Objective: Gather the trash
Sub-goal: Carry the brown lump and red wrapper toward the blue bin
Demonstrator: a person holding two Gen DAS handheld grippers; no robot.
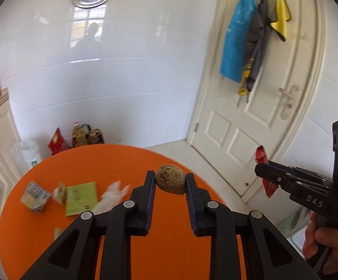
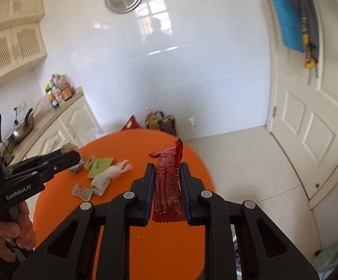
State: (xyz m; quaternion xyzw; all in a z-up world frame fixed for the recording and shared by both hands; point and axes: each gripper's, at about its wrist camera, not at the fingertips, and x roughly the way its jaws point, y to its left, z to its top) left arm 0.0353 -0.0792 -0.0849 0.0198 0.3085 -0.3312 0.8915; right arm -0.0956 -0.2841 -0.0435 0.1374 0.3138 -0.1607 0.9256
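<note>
Jaws clamping walnut (image 1: 169, 179), wrapper (image 2: 168, 182)

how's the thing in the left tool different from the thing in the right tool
The left tool pinches a walnut: brown, round and wrinkled. The right tool clamps a red wrapper: flat, glossy, printed, with crimped ends. The walnut sits just between the tips; the wrapper stands upright, sticking out above and below the fingers. Both are held up off the orange table, where other litter is left.
</note>
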